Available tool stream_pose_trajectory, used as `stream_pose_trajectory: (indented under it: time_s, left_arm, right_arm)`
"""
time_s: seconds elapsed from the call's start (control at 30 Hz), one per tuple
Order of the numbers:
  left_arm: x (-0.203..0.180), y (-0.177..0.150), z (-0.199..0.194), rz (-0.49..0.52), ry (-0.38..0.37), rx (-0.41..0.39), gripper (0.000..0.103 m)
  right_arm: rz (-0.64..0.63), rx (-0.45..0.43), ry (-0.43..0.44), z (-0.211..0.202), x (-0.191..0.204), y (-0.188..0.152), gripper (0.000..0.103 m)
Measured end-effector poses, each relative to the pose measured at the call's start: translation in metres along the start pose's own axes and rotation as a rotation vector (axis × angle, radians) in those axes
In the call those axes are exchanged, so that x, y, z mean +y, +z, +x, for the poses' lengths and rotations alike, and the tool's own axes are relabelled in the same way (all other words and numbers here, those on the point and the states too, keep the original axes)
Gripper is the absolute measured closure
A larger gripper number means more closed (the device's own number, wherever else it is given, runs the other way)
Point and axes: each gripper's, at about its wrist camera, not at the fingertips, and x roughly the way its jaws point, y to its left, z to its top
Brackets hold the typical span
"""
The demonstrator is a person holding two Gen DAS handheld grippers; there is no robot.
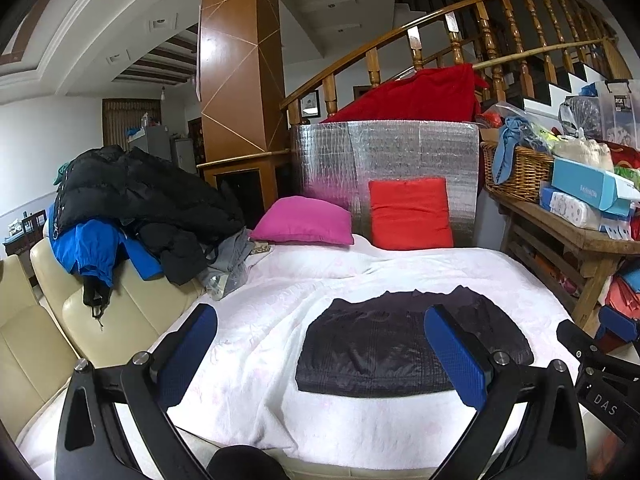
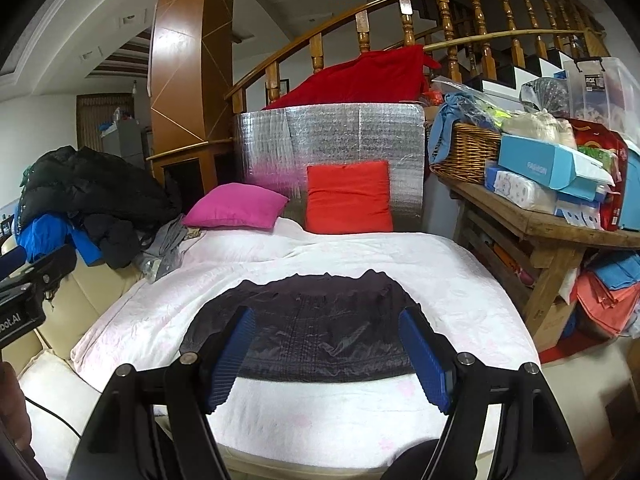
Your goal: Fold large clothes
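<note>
A dark, shiny quilted garment (image 1: 384,344) lies folded into a flat rectangle on the white blanket (image 1: 280,304); it also shows in the right wrist view (image 2: 316,328). My left gripper (image 1: 320,320) is open and empty, held above the near edge of the bed, left of the garment's middle. My right gripper (image 2: 328,320) is open and empty, held above the garment's near edge. The right gripper's body shows at the right edge of the left wrist view (image 1: 600,364).
A pile of black and blue jackets (image 1: 132,208) sits on the cream sofa (image 1: 92,312) at the left. A pink cushion (image 1: 304,222) and a red cushion (image 1: 408,214) lean on a silver foil board (image 1: 384,152). A cluttered wooden table (image 2: 536,224) stands on the right.
</note>
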Motion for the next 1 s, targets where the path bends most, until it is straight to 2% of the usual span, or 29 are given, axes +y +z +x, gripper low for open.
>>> stream_pose_trajectory:
  time_s: [1.0]
  left_arm:
    - [-0.0011,-0.0040,0.0033,0.018,-0.005,0.019,0.000]
  right_arm:
    - [0.003,0.004,0.011,0.0020,0.0011,-0.0034,0.025]
